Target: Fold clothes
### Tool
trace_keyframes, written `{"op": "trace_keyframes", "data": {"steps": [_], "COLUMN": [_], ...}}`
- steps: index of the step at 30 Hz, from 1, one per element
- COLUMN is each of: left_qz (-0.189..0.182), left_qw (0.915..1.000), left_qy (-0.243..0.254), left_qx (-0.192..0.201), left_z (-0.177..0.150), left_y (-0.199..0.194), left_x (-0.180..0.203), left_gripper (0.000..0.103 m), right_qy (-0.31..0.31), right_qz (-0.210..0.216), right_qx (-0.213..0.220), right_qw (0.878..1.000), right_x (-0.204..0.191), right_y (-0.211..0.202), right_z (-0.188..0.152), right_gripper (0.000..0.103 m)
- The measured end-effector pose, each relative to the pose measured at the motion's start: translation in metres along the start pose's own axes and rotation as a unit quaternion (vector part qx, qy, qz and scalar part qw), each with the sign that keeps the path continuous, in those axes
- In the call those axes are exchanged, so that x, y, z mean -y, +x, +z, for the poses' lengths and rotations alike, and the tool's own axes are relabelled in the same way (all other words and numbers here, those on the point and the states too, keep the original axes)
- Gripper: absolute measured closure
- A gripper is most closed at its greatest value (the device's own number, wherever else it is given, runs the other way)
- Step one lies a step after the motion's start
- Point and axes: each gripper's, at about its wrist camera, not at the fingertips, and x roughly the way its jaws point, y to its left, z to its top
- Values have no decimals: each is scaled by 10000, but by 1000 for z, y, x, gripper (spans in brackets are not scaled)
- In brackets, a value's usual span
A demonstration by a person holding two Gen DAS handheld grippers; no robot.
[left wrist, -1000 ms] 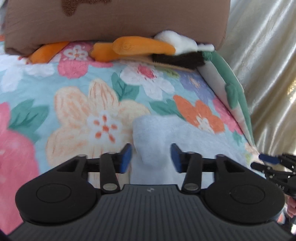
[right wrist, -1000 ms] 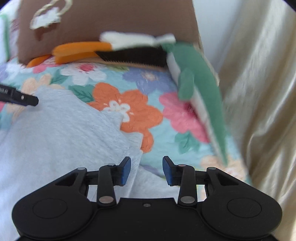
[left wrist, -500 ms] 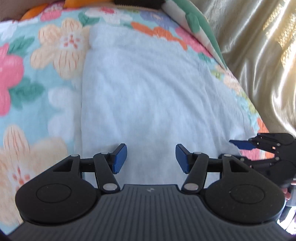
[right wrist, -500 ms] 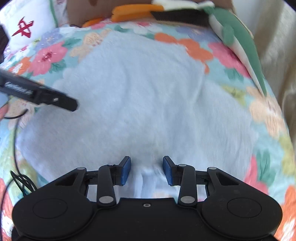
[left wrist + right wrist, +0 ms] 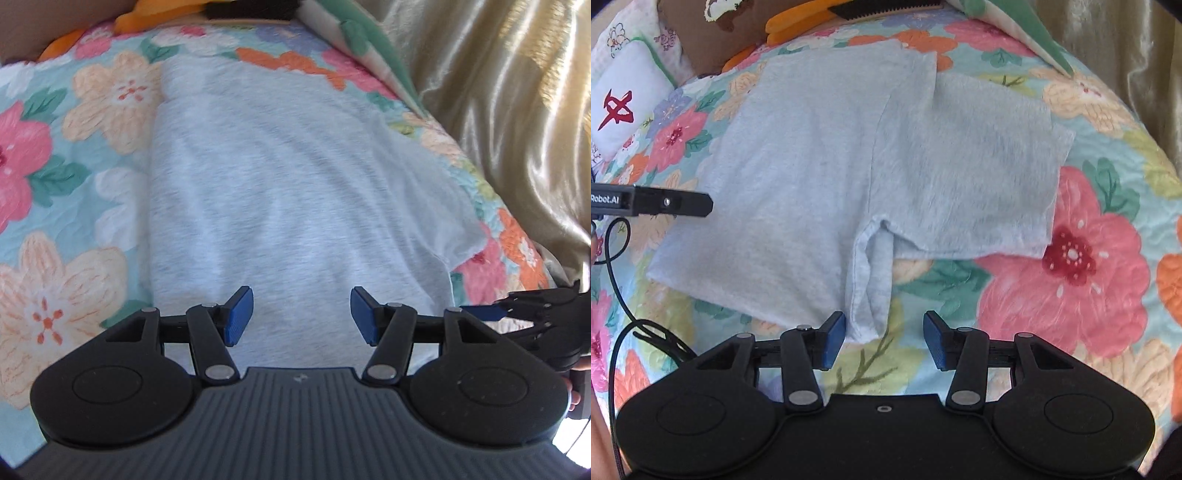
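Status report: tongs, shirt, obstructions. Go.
Left tongs open above grey shirt, nothing gripped. Right tongs just opened, shirt's near corner lying between the pads, not pinched. Shirt flat on floral quilt. Nothing in the way.

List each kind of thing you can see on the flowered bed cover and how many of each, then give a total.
Grey garment, spread flat: 1
Pillows at the head end: 2, one brown, one white with a red mark
Handheld grippers: 2, left, right, both open over the garment's near edge, gripping nothing
Total: 5
The orange, black and green items by the pillows are too cropped to identify.
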Motion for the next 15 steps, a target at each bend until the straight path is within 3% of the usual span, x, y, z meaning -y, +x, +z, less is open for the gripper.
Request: {"op": "trace_keyframes", "data": {"steps": [4,8,12,15], "left_qz": [-456,-616,-430,-372], "left_qw": [9988,9973,9981,9988], "left_qy": [153,362,421,296], "left_qx": [91,163,144,112], "left_z": [-4,-2,4,11], "left_y": [12,15,14,18], "left_x": [24,51,68,69], "left_gripper": [46,47,47,47], "right_qy": [-103,593,1869,2024], "right_qz": [-59,-100,-378,-427], "right_qx": [56,677,1535,1802], "right_qw": [9999,9959,9696,9616], "right_x": [-1,27,69,83], "right_y": [-7,-31,-46,-42], "right_z": [-6,0,1,8], "right_gripper": [52,52,51,51]}}
